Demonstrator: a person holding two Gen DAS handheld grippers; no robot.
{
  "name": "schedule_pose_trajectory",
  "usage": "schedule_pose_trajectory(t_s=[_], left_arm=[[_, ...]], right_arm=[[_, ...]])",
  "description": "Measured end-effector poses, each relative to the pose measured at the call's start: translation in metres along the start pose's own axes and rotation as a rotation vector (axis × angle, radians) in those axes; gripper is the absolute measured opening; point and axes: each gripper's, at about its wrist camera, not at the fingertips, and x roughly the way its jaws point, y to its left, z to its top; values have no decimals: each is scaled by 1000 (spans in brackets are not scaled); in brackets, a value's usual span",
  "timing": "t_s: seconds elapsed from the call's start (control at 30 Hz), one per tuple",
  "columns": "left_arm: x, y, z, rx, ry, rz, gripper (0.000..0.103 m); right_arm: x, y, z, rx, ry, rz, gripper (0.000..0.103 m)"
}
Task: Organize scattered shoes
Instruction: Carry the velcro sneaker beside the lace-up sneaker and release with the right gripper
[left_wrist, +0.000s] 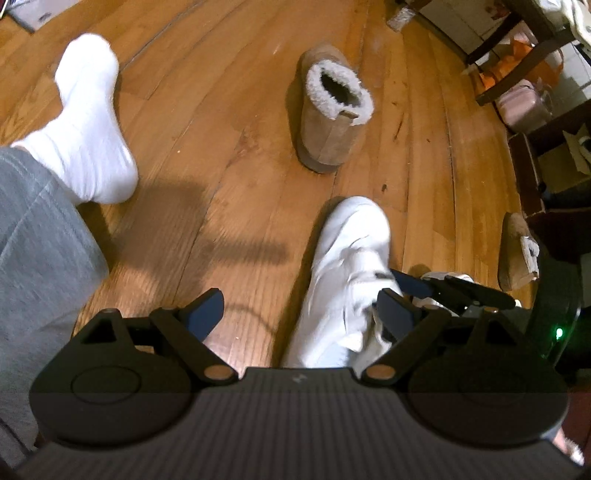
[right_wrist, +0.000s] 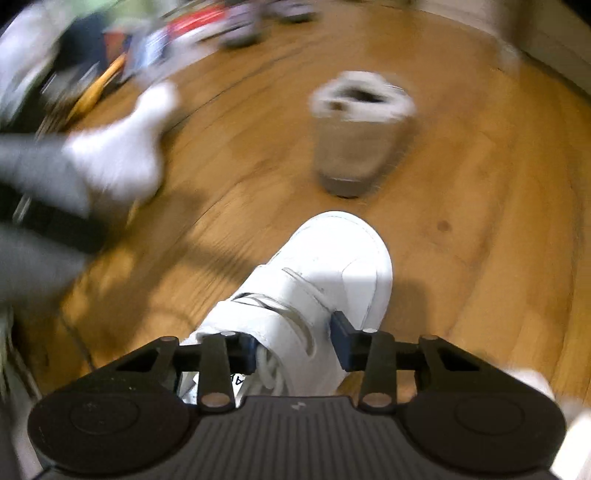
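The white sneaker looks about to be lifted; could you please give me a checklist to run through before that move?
1. Right tool straddles the white sneaker at its strapped collar: ok.
2. Pads firmly pressing both sides: cannot tell; the far pad looks barely against the side.
3. Left tool open and holding nothing: ok.
4. Left tool clear of the right one: not ok; their fingers crowd together over the sneaker.
5. Tan fleece-lined boot stands apart from the sneaker: ok.
6. The person's socked foot is off to the side: ok.
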Motion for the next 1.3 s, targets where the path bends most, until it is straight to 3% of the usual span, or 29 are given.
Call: schedule_pose_trajectory(t_s=[0.17, 0.27, 0.37, 0.47, 0.5, 0.57, 0.7, 0.77, 0.87, 0.93, 1.03, 1.1, 1.2, 1.3], left_arm=[[-18, 2, 2, -40, -65, -24, 90], [-24, 10, 4, -71, -96, -21, 90], [-20, 17, 5, -94, -82, -16, 90], [-9, 22, 5, -115, -47, -25, 91], [-4, 23, 4, -125, -31, -32, 91], [7, 25, 3, -151, 4, -58, 90], [25, 25, -1, -190, 56, -107, 91], [32, 22, -4, -205, 79, -136, 91], [41, 21, -8, -257, 107, -200, 91], [44, 21, -10, -280, 121, -225, 91], [47, 24, -10, -307, 129, -235, 91], [46, 28, -8, -321, 113, -223, 91], [43, 34, -5, -341, 91, -210, 91], [41, 38, -3, -362, 70, -200, 93]], right_arm=[[-13, -37, -10, 624, -22, -41, 36], [-15, -51, -24, 901, -32, -5, 36], [-15, -52, -34, 1018, -53, 20, 38], [-17, -51, -43, 1053, -42, 75, 48], [-17, -51, -47, 1036, -34, 123, 56], [-23, -52, -52, 978, -48, 209, 56], [-54, -53, -50, 757, -132, 213, 61], [-69, -41, -41, 491, -178, 110, 62], [-71, -14, -33, 100, -156, 16, 69], [-68, 3, -34, -78, -161, 4, 69], [-60, 26, -34, -344, -208, 65, 70], [-53, 28, -28, -377, -202, 84, 73], [-29, 26, -14, -396, -118, 110, 74], [-12, 26, -11, -405, -130, 123, 95]])
